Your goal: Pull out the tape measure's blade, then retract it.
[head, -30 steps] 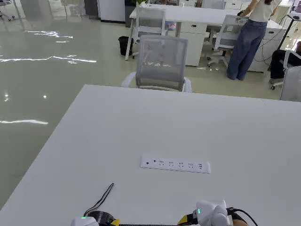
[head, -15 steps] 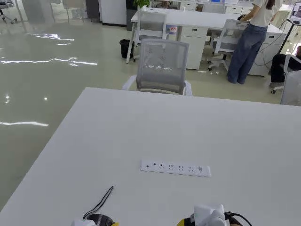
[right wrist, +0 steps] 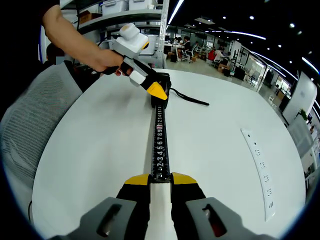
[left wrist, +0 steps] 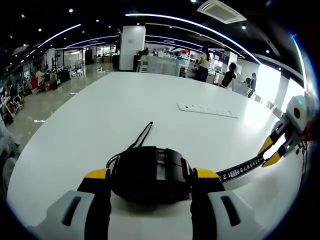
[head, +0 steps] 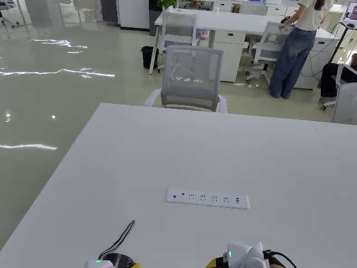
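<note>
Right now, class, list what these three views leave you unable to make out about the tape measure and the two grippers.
- Left gripper view: the left gripper has its jaws over the sides of the tape measure. The numbers on the blade are too small to read.
- Right gripper view: the right gripper hides the blade's tip between its jaws.
- Head view: the bottom edge cuts off both grippers and the tape measure.
</note>
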Demonstrator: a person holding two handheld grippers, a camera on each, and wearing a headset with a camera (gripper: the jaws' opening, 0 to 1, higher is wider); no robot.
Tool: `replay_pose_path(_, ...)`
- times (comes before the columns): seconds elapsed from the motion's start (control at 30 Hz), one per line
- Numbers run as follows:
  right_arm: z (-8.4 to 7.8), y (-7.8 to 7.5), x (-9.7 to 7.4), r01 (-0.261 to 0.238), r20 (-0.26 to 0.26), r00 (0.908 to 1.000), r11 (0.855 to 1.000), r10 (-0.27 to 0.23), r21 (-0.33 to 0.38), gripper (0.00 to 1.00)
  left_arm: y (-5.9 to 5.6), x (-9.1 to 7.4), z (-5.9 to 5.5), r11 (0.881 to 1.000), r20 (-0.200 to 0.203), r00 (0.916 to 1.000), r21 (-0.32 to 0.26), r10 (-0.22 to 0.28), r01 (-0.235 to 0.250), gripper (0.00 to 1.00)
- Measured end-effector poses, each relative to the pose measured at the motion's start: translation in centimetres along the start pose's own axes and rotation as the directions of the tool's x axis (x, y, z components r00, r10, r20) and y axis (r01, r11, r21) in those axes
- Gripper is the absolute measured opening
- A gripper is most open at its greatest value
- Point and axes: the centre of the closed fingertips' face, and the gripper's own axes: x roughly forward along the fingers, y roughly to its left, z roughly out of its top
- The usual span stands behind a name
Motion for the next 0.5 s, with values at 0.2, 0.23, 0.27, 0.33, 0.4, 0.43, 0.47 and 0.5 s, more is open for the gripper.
replay_pose_path(0.2, 0.13, 0.01, 0.13, -0.001, 0.002, 1.0, 1.0, 0.001, -0.001, 0.13, 0.01, 0.01, -0.01, 1.0, -0.001, 1.0, 0.002, -0.001, 0.001, 0.61)
replay_pose_path(0.23, 0.12, 0.01, 0.17, -0.002, 0.003, 1.0, 1.0, 0.002, 0.001, 0.13, 0.02, 0.02, -0.01, 1.0, -0.001, 1.0, 0.002, -0.001, 0.001, 0.61)
replay_pose_path(0.27, 0.16, 0.0, 0.21, -0.002, 0.004, 1.0, 1.0, 0.002, 0.0, 0.13, 0.02, -0.01, 0.02, 1.0, -0.001, 1.0, -0.001, -0.001, 0.001, 0.61)
replay_pose_path(0.33, 0.25, -0.02, 0.25, -0.001, 0.004, 1.0, 1.0, 0.001, 0.001, 0.13, 0.05, 0.02, 0.01, 1.0, -0.002, 1.0, -0.001, -0.002, 0.002, 0.61)
replay_pose_path(0.4, 0.49, 0.05, 0.28, -0.002, 0.005, 1.0, 1.0, 0.002, -0.001, 0.13, 0.09, 0.09, -0.05, 1.0, -0.001, 1.0, -0.001, -0.002, 0.002, 0.61)
replay_pose_path(0.43, 0.46, 0.02, 0.38, -0.002, 0.005, 1.0, 1.0, 0.002, -0.002, 0.13, 0.07, 0.06, -0.03, 1.0, -0.001, 1.0, 0.0, -0.002, 0.002, 0.61)
replay_pose_path(0.47, 0.49, 0.0, 0.42, -0.002, 0.006, 1.0, 1.0, 0.002, -0.002, 0.13, 0.05, 0.0, 0.0, 1.0, 0.0, 1.0, 0.0, -0.002, 0.002, 0.61)
replay_pose_path(0.5, 0.6, 0.01, 0.44, -0.002, 0.007, 1.0, 1.0, 0.002, -0.002, 0.13, 0.05, -0.02, 0.02, 1.0, 0.0, 1.0, 0.001, -0.003, 0.003, 0.61)
